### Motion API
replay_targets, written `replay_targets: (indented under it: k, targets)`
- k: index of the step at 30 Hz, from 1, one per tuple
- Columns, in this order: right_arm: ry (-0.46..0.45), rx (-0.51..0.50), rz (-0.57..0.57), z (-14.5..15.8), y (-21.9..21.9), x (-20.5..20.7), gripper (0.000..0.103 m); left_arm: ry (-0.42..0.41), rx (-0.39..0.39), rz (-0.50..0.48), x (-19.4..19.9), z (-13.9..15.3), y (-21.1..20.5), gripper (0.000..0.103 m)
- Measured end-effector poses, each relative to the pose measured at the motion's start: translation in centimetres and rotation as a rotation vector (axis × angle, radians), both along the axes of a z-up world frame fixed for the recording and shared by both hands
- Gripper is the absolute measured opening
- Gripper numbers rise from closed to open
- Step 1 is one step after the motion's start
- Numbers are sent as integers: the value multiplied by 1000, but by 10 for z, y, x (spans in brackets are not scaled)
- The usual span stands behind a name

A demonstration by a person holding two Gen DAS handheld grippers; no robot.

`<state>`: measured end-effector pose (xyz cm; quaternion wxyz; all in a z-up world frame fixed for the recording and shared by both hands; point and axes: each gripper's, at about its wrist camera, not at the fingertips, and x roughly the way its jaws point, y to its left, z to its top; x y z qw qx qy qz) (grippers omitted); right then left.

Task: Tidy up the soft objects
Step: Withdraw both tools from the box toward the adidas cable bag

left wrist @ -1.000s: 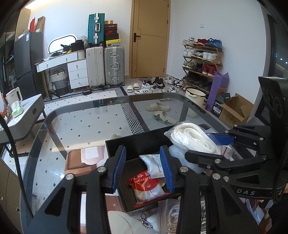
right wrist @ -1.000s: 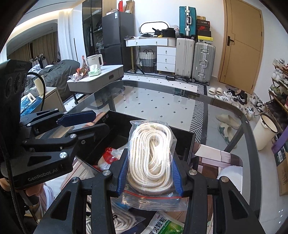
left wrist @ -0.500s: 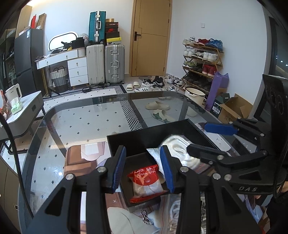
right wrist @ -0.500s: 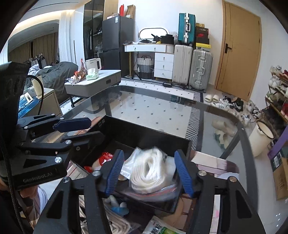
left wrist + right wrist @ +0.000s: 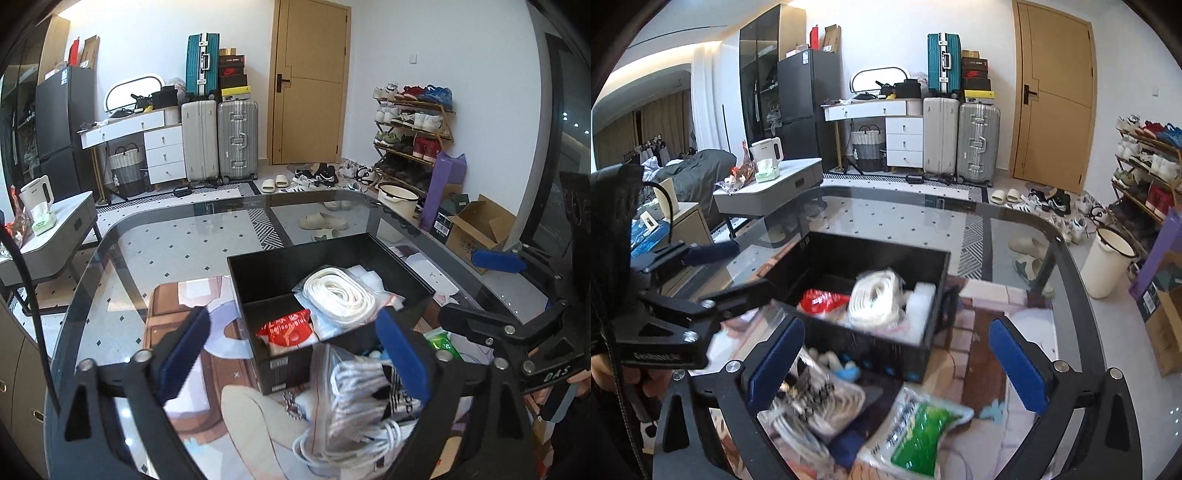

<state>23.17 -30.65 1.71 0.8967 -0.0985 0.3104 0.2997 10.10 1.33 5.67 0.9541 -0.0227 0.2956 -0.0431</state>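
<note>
A black box stands on the glass table. In it lie a bagged coil of white rope, a red and white packet and white foam. My left gripper is open and empty, near the box's front. My right gripper is open and empty, just in front of the box. Loose items lie near me: a bag of grey-white cord and a green and white packet.
The glass table's dark rim curves around the left and far sides. A brown mat lies left of the box. A side table with a kettle, suitcases and a shoe rack stand beyond.
My right gripper opened and dropped the bagged white rope into the box, then drew back. My left gripper opened wide and pulled back too.
</note>
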Motion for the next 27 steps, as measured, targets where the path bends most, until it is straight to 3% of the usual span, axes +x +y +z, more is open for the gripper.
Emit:
replay_targets:
  k: [2,13,27]
  targets:
    - [5,-27,-11,-3,-5,-3,102,-4,-4,14,-5,0,-1,103]
    - [73,-44,-125,-22,-34,-3,102,18,-35,32,-20,-11,-4,103]
    - [150,-149,-96,-59,-25,2,102,31,2,37,-29,-19,-9,103]
